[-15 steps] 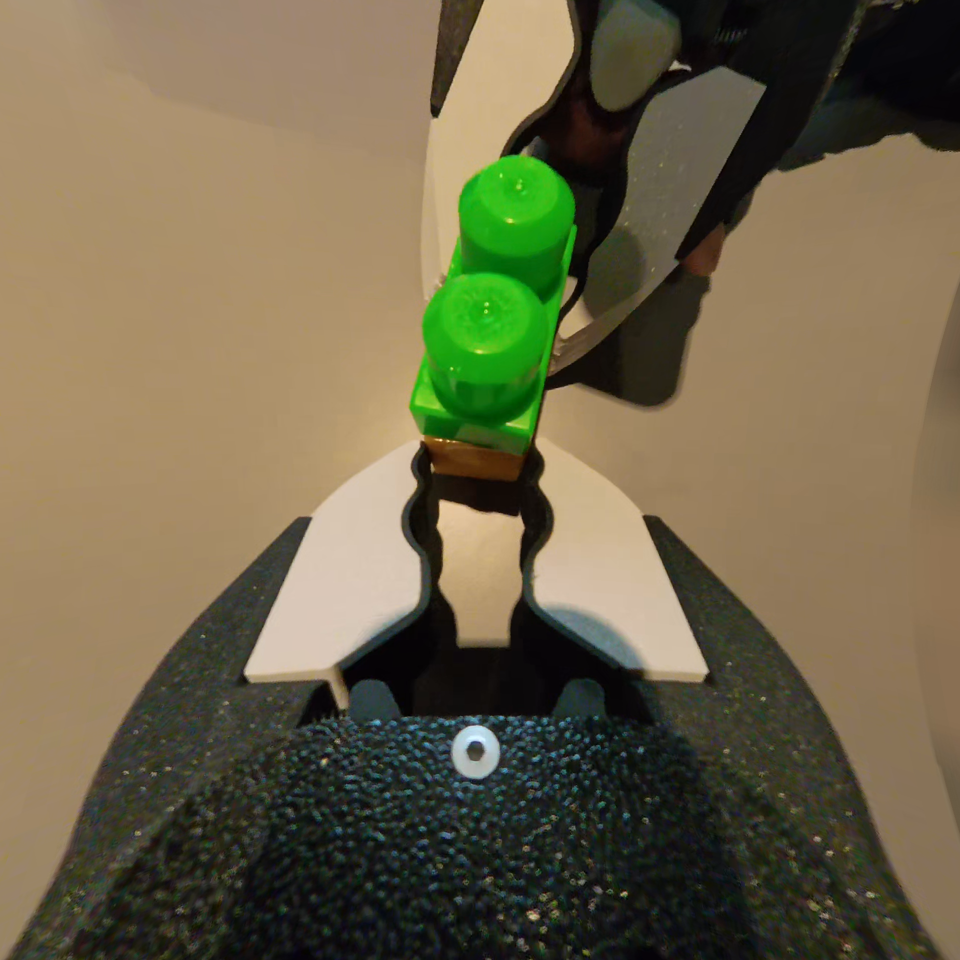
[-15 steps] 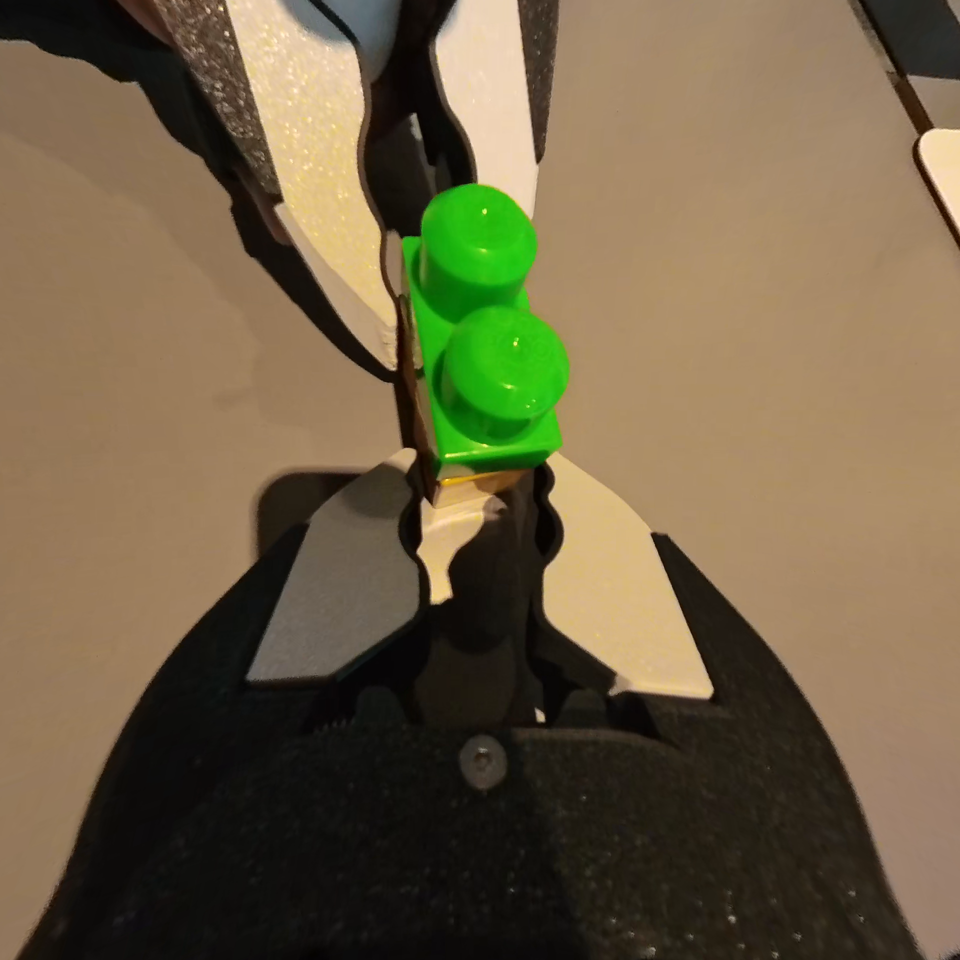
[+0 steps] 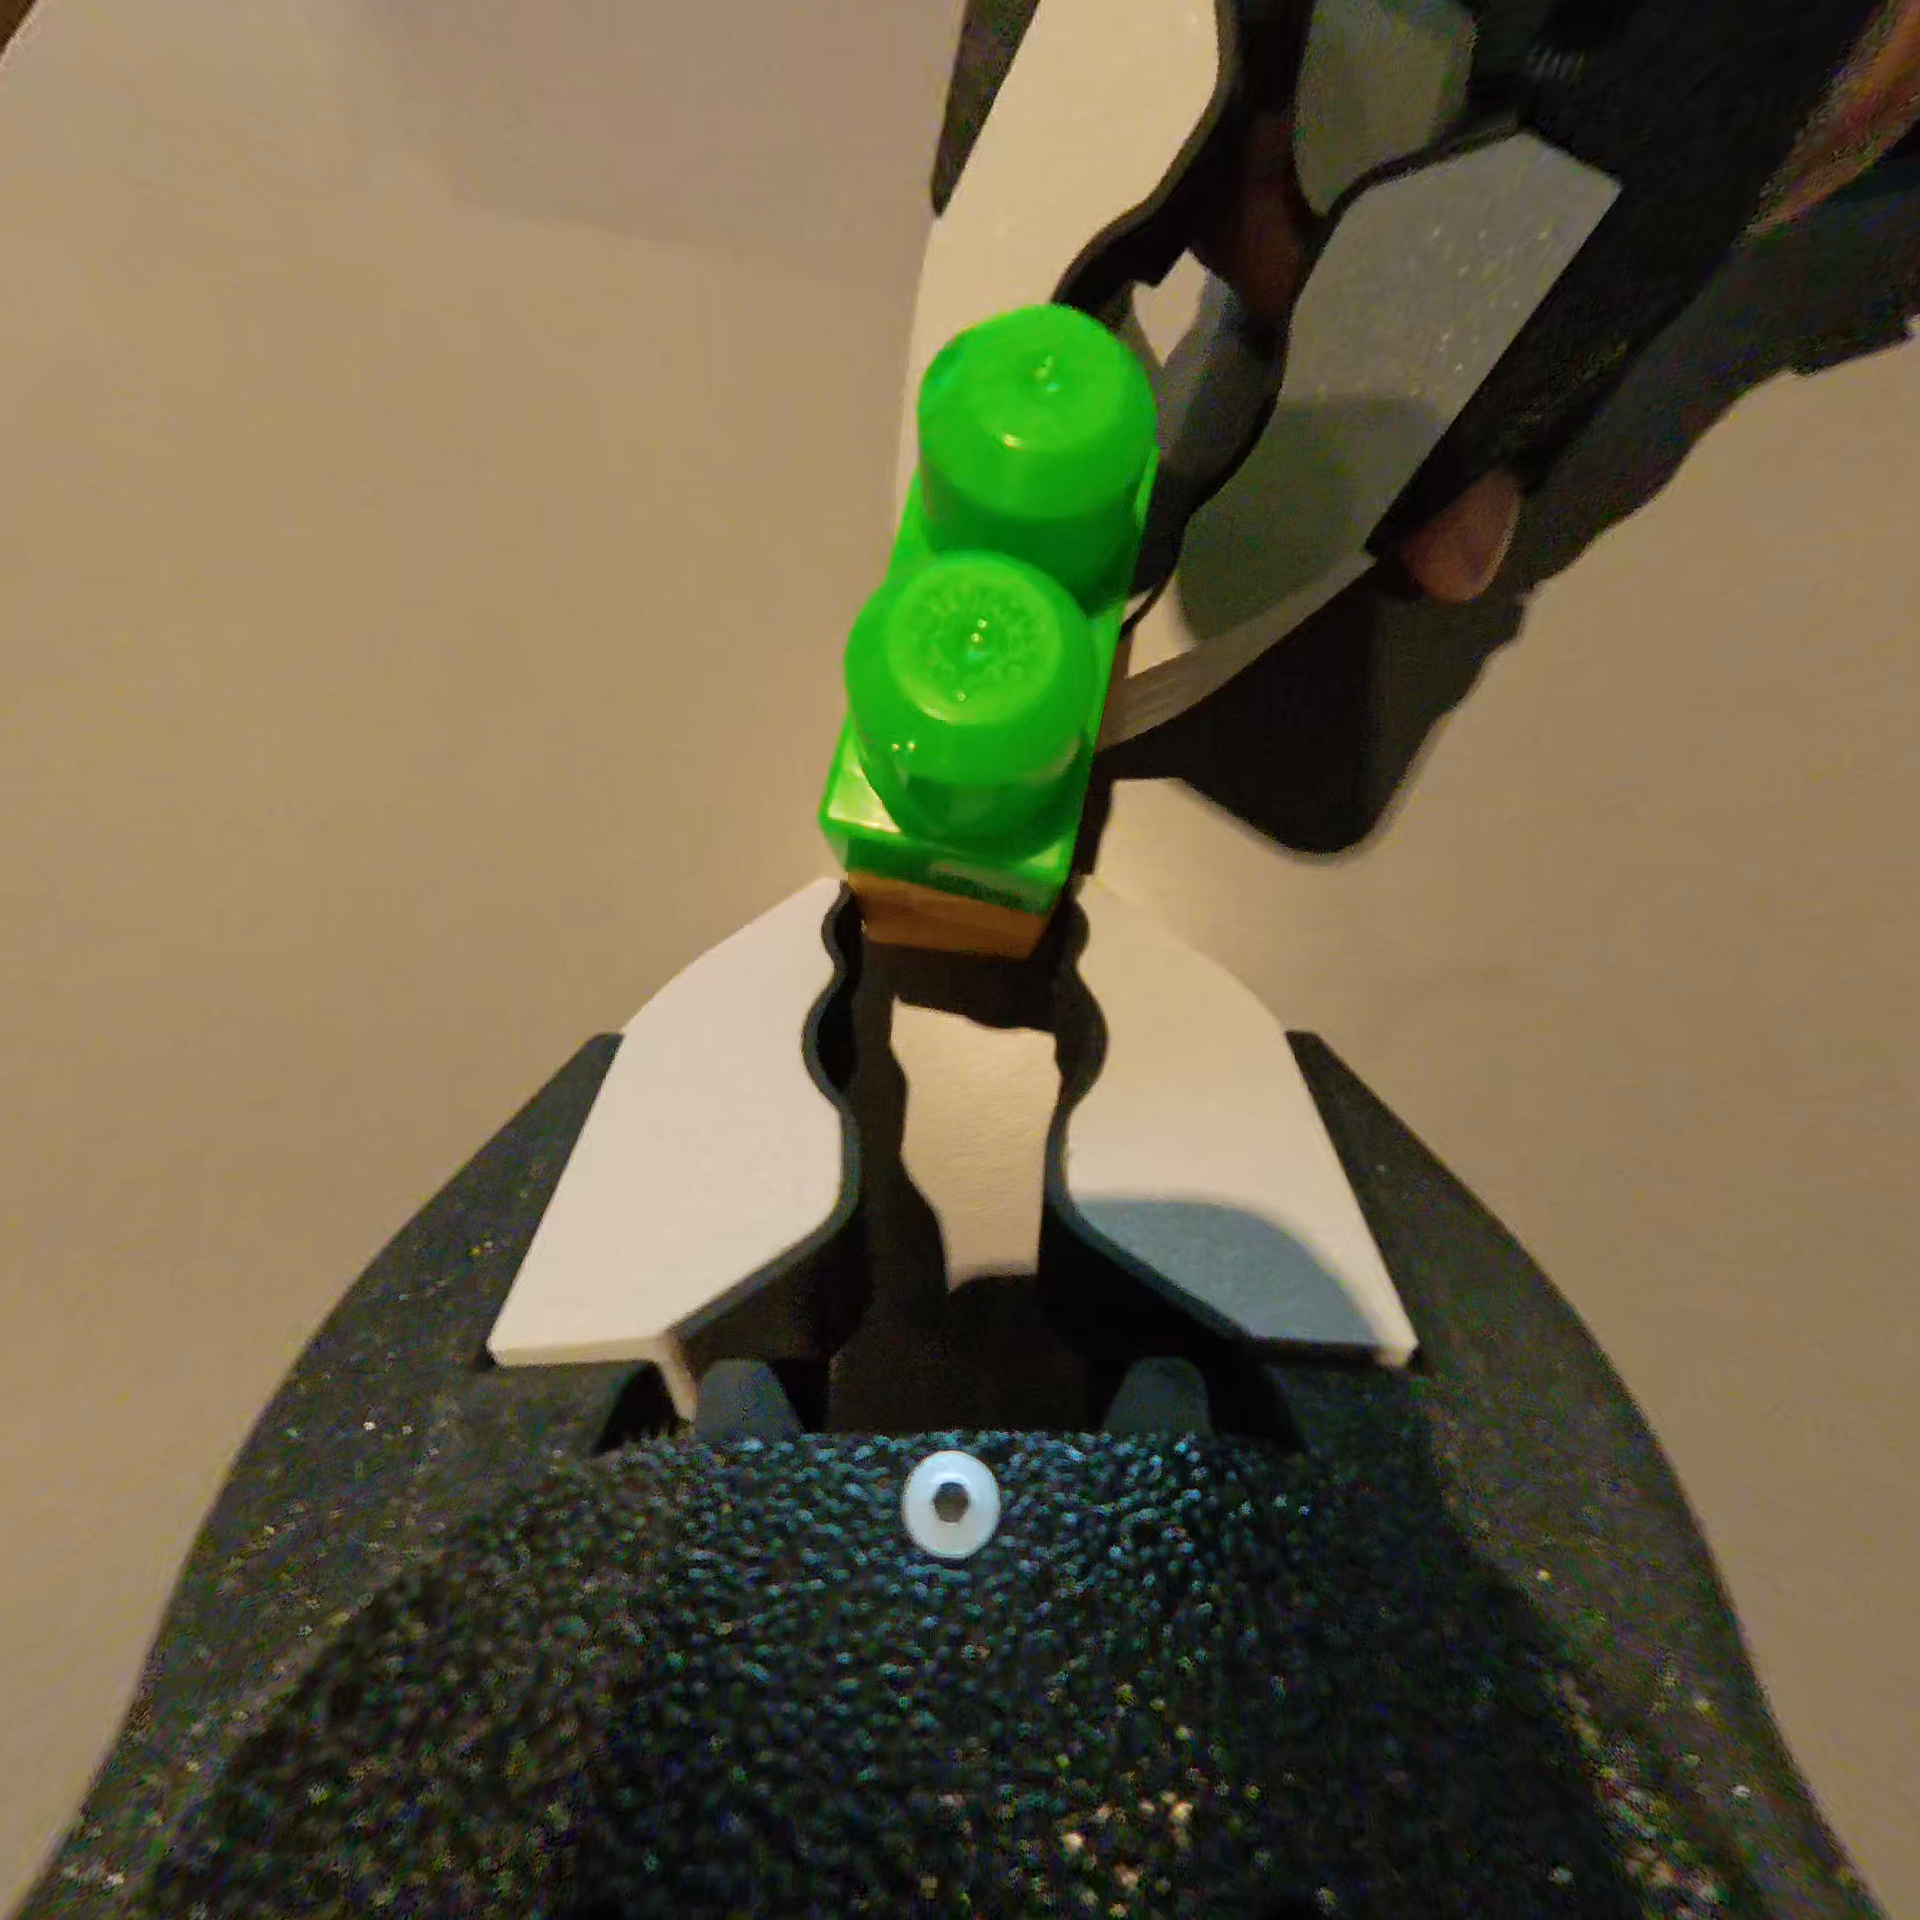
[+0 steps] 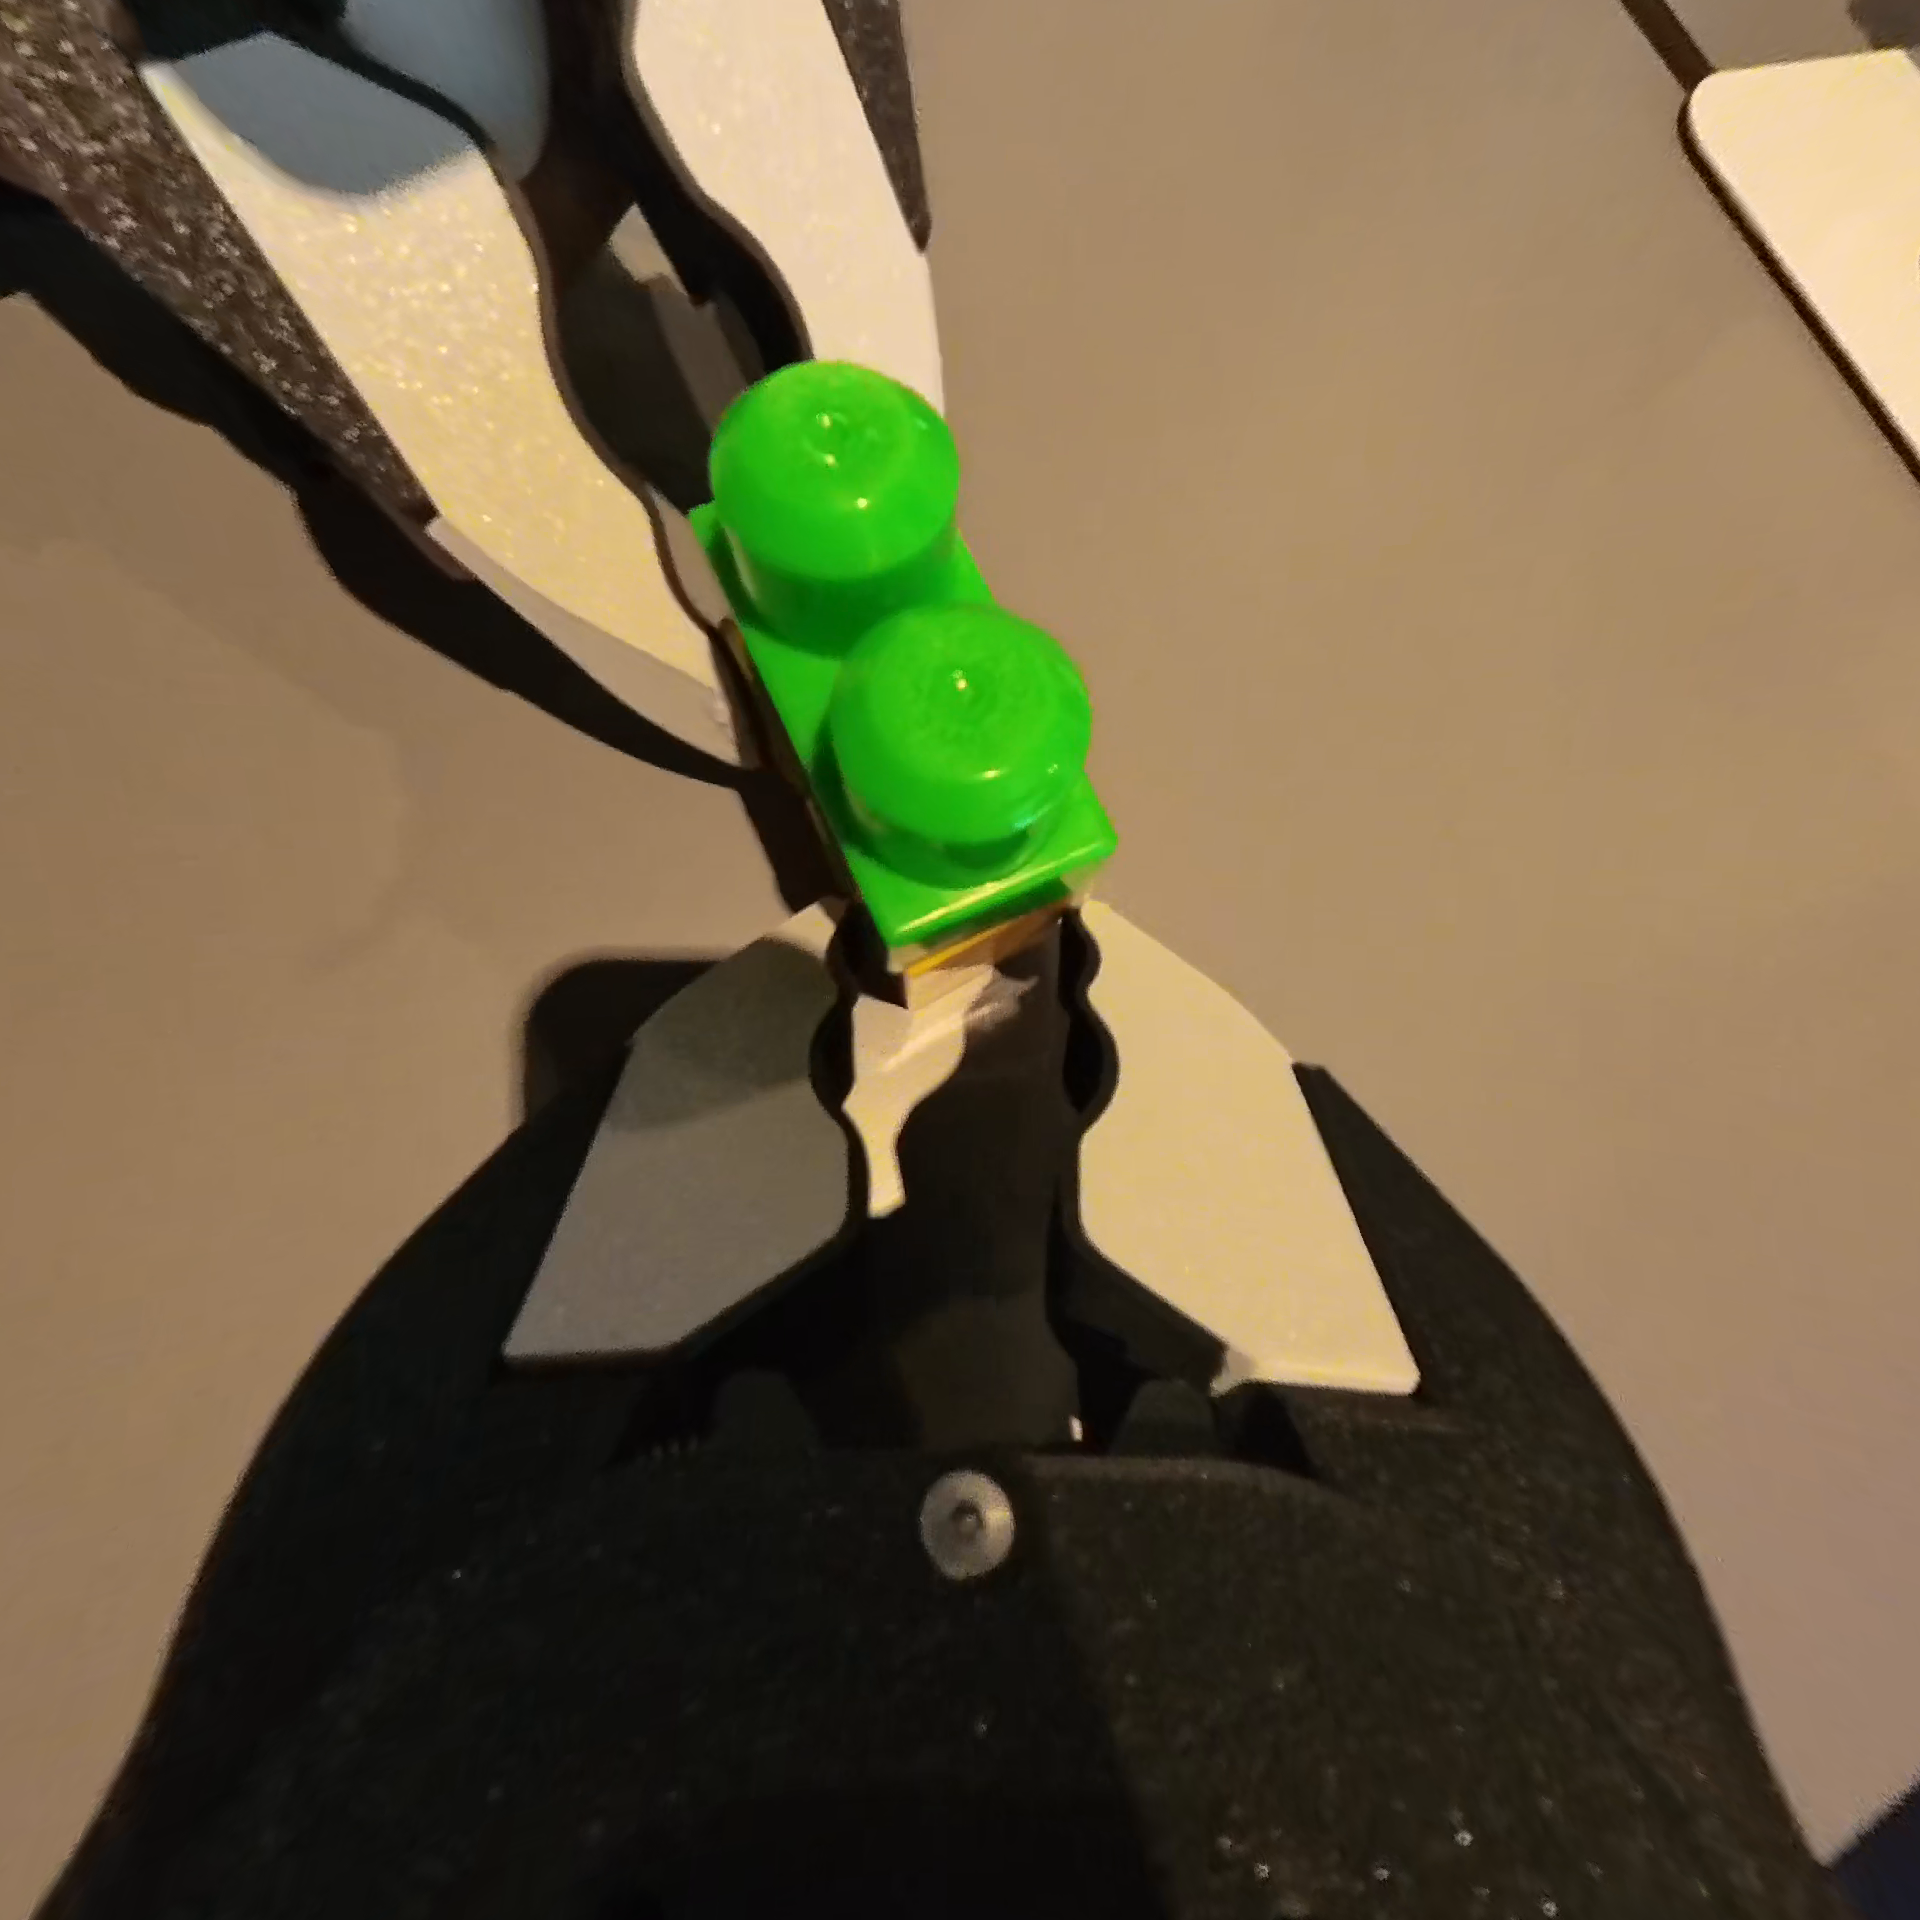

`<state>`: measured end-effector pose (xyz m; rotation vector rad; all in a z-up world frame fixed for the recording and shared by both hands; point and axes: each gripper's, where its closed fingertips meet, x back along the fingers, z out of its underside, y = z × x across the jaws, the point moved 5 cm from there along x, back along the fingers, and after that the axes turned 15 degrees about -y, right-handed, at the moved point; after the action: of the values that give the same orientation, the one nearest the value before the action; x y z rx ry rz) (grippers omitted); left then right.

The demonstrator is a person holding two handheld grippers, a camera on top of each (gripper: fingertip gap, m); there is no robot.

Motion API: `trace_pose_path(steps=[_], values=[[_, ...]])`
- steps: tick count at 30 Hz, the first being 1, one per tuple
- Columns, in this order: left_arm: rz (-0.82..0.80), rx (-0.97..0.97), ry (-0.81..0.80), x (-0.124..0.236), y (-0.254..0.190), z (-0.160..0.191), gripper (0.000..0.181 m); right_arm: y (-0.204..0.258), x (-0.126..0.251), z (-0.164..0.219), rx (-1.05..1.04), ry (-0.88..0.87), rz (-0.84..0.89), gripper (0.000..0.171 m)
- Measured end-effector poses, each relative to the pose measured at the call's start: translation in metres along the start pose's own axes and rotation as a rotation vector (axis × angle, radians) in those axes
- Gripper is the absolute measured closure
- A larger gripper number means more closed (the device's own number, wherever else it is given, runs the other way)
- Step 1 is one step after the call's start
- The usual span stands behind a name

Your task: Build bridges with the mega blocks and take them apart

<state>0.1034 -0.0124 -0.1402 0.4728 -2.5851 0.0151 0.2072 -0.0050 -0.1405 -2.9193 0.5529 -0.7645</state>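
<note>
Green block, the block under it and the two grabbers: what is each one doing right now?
green block: stacked on the yellow-brown block, two studs up, off the table.
yellow-brown block: under the green one, pinched at both ends.
left gripper: shut on the yellow-brown block's near end.
right gripper: shut on the yellow-brown block's opposite end.
table: bare below the blocks.

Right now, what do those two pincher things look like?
Both look alike. The left gripper has a bumpy, sparkly black body, two flat white fingers with wavy black inner edges, and a small white ring-shaped screw hole. The right gripper is the same, but its screw is dark. No cables show.
</note>
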Motion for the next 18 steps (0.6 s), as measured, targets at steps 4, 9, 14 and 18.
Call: trace_pose_path(steps=[4,9,14,18], values=[[0.027,0.105,-0.02,-0.001,0.003,0.002,0.147,-0.002,-0.001,0.0,-0.022,0.003,0.0,0.136],[0.062,0.144,-0.031,0.001,0.004,0.002,0.147,0.002,0.001,0.0,-0.026,-0.018,-0.113,0.121],[0.112,0.102,-0.032,-0.002,-0.005,0.0,0.147,0.002,0.005,-0.008,-0.045,-0.113,-0.155,0.128],[0.138,0.056,-0.028,-0.004,-0.01,-0.001,0.147,0.007,0.006,-0.006,-0.03,-0.101,-0.215,0.13]])
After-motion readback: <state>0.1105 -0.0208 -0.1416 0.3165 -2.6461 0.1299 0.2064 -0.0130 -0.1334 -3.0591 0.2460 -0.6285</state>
